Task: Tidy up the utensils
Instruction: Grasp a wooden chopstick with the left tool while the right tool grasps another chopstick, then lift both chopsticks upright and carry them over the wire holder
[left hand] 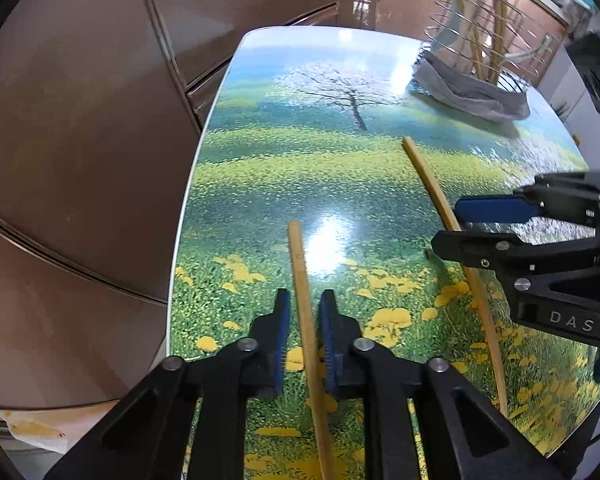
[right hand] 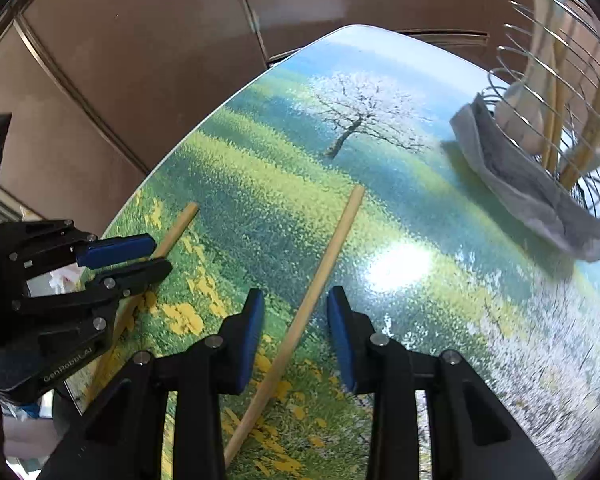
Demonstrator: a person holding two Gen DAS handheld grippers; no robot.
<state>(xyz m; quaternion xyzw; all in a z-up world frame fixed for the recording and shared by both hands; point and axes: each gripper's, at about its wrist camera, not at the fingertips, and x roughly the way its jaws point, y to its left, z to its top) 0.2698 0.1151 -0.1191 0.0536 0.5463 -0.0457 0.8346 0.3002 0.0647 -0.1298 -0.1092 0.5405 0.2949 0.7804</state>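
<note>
Two wooden chopsticks lie flat and well apart on a table top (left hand: 260, 152) printed with a flowering meadow and a blossoming tree.

Left gripper (left hand: 304, 300): points steeply down at the table. The left chopstick (left hand: 305, 320) runs lengthwise through the slot between its blue pads (left hand: 284, 320). A narrow strip of table shows on each side of the stick, so the pads stand close beside it without pressing on it; the claw is nearly closed but not yet clamped. The stick's far end projects past the fingertips toward the tree.

Right gripper (right hand: 296, 304): also points steeply down. The right chopstick (right hand: 311, 292) passes diagonally between its fingers, nearer the right-hand pad at the tips and crossing toward the left-hand pad lower down. Clear gaps remain on both sides; the claw is released, with the stick inside the jaws and resting on the table.

In the left wrist view the right gripper (left hand: 447, 222) straddles the right chopstick (left hand: 431, 188) from the side.

A wire utensil holder (left hand: 495, 40) stands at the far right corner of the table on a grey cloth (left hand: 471, 96). It contains several upright chopsticks.
</note>
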